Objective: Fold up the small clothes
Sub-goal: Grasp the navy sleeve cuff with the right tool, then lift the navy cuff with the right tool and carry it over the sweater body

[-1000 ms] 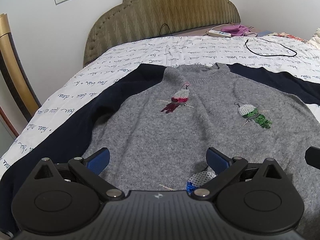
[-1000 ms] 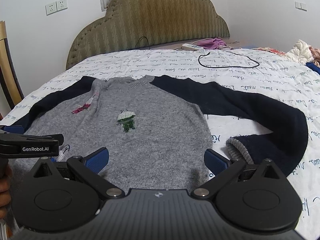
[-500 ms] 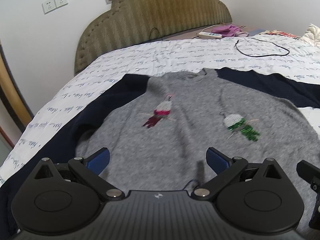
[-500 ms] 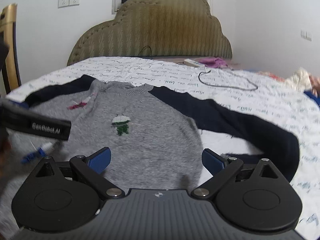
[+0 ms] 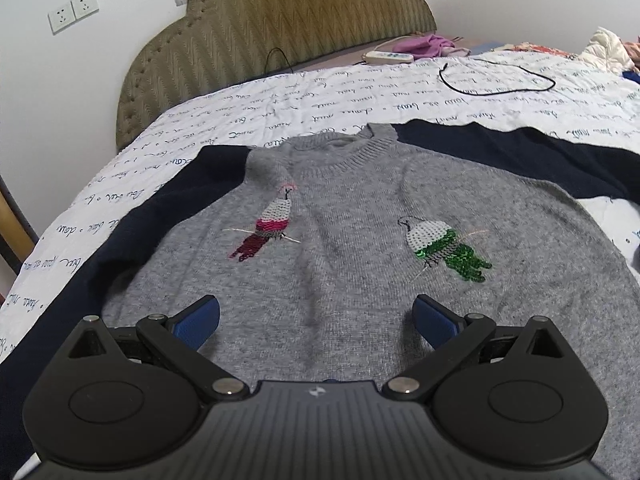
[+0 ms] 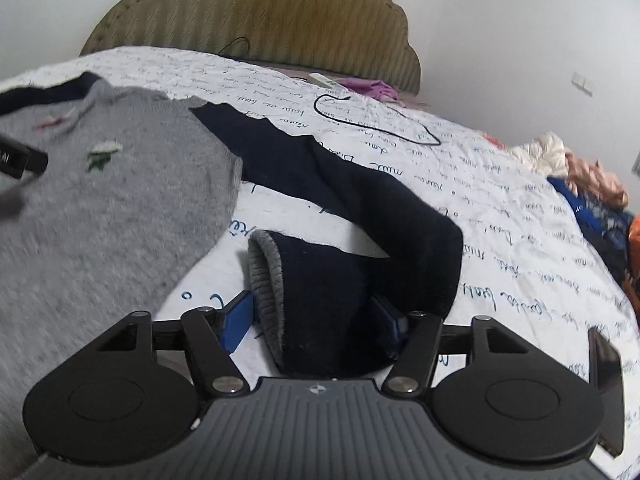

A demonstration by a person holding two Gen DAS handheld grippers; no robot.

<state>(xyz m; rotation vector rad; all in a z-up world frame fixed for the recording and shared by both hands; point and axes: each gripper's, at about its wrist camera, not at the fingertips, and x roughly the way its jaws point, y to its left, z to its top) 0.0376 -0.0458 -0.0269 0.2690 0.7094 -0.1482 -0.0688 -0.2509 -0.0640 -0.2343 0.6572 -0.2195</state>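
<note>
Ahead of the left gripper, tilted downward with jaws wide apart and nothing between: one sweater flat on the bed, two sequin birds. Between the closing jaws of the right gripper, rolled sideways: one navy sleeve, pads not yet pressing.

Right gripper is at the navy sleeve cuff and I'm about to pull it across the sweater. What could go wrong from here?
1. The right gripper is closing around the doubled-back navy knit sleeve with grey ribbed cuff; it may pinch only one layer, or snag the white script-printed bedsheet underneath.
2. The left gripper is open above the grey knit sweater with sequin birds, so dragging the sleeve may shift it.
</note>
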